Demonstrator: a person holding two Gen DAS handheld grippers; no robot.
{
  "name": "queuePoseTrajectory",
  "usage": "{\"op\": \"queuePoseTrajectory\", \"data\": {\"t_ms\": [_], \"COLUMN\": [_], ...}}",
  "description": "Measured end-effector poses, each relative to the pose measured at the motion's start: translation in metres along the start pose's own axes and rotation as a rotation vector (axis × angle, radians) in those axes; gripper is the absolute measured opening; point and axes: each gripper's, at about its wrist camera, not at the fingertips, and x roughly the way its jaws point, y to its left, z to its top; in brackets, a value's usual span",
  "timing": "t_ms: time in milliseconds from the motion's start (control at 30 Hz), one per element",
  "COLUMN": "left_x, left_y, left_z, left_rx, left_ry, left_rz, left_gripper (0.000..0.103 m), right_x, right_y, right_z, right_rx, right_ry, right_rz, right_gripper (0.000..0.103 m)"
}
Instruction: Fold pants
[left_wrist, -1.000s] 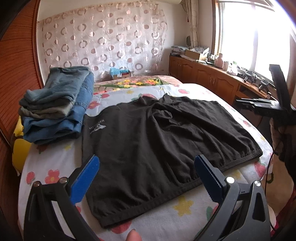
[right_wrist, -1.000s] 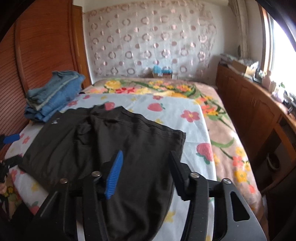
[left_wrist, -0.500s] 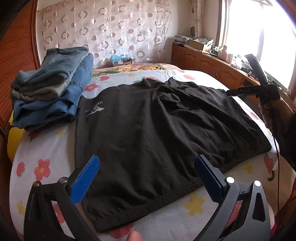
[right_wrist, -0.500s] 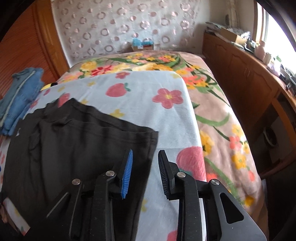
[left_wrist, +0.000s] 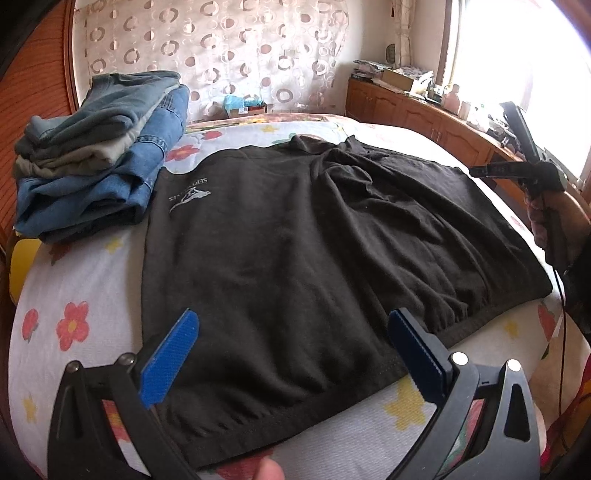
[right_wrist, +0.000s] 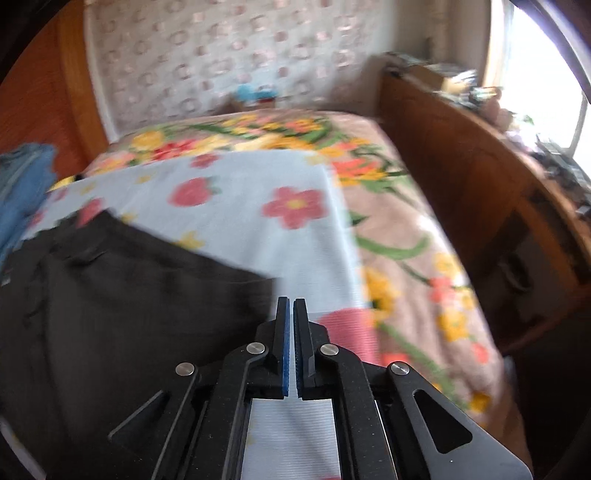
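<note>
Lying flat on the bed (left_wrist: 92, 295), the black pants (left_wrist: 295, 236) are spread across its flowered white sheet, long axis running side to side in the left wrist view. A small white logo (left_wrist: 188, 194) sits near their far left corner, close to the stack of folded jeans (left_wrist: 99, 147), which overlaps that edge of the black cloth. A ribbed band runs along the near edge, facing the left claw (left_wrist: 291, 347). Rumpled folds gather at the far middle, toward the patterned curtain (left_wrist: 221, 48) behind the bed.

That left claw stands wide, its blue pads apart, nothing between them; it hovers over the near hem, and the pads do not press the fabric.

At the right end of the pants, the right claw (right_wrist: 290, 299) has its two pads drawn together to a thin slit. Its tips sit just at the far right corner of the black cloth (right_wrist: 129, 295), but the blur hides whether any fabric is pinched; only white sheet shows through the gap. From the left wrist view the same tool appears at the right edge, gripped by a hand (left_wrist: 554, 218).

Wooden cabinets (right_wrist: 461, 184) line the wall under the window.
</note>
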Motion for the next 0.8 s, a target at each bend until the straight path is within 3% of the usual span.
{"op": "queuePoseTrajectory", "data": {"t_ms": [200, 267, 433, 800], "left_x": [0.001, -0.001, -0.013, -0.045], "left_y": [0.002, 0.002, 0.007, 0.045], "left_z": [0.000, 0.000, -0.001, -0.017], "left_rx": [-0.001, 0.000, -0.009, -0.058], "left_ry": [0.008, 0.006, -0.018, -0.038], "left_rz": [0.005, 0.003, -0.013, 0.009], "left_gripper": [0.103, 0.103, 0.103, 0.103], "right_x": [-0.011, -0.025, -0.061, -0.089], "right_y": [-0.014, -0.008, 0.024, 0.078], "right_z": [-0.005, -0.009, -0.032, -0.097], "right_rx": [0.040, 0.019, -0.064, -0.169], "right_ry": [-0.019, -0.042, -0.084, -0.074], "right_rz": [0.059, 0.080, 0.201, 0.305], "right_gripper": [0.002, 0.014, 0.058, 0.060]}}
